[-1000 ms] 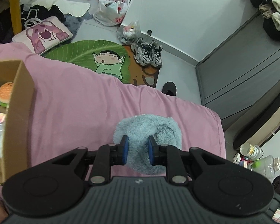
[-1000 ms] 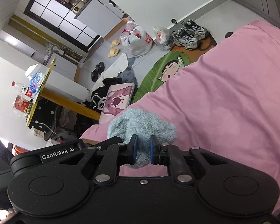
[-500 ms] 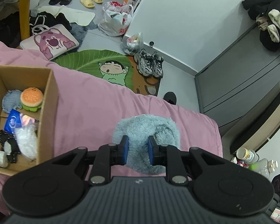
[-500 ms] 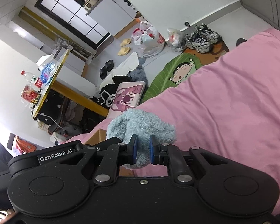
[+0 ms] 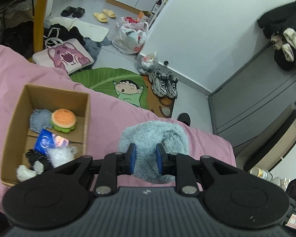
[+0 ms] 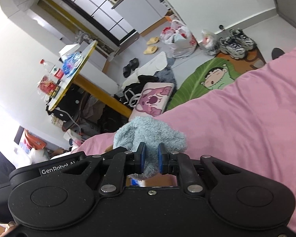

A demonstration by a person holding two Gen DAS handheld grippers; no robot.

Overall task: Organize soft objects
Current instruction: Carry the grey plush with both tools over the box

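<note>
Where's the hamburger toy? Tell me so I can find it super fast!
Find the big pink bed cover, then the open cardboard box sitting on it. The hamburger toy lies inside, at the box's far end, beside a fuzzy grey-blue thing. It is the only thing there with an orange bun and a green frill.

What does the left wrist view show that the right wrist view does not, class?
Only the left wrist view shows the open cardboard box on the pink bedding, holding a toy burger. Only the right wrist view shows the yellow-edged table with a bottle on it. Both show a gripper shut on fluffy blue cloth: the left gripper on one piece, the right gripper on another. Both also show the pink bedding and the sneakers.
</note>
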